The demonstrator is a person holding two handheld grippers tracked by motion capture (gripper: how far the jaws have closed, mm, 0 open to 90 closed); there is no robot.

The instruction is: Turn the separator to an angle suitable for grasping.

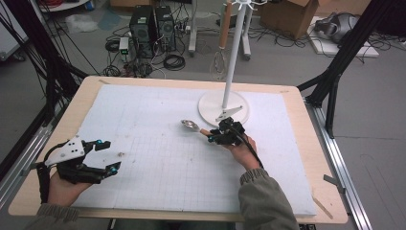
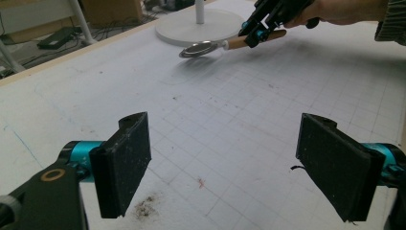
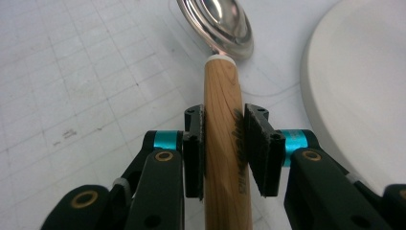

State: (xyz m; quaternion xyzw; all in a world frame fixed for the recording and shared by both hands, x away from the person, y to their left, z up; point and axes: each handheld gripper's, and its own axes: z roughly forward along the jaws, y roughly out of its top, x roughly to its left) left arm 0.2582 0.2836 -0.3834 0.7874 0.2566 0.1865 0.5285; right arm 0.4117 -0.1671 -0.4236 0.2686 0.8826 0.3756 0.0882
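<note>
The table is a pale wooden board with rounded corners, covered almost edge to edge by a white foam mat printed with a fine grey grid; the mat is scuffed, with a small dark smudge of crumbs near the left gripper. Toward the far right of the mat stands a white rack: a flat round disc base, smooth and matte, with a slim white pole rising from it. A wire whisk with a wooden handle hangs from the top of the pole. The left gripper rests low at the near left corner, jaws spread wide with nothing between them; its pads are flat black rubber, dusty, on teal collars. The right gripper is clamped on the spoon, just in front of the rack base. The spoon has a round, light-grained wooden handle with dark printed lettering, too blurred to read, a white collar, and a polished steel bowl held just above the mat.
</note>
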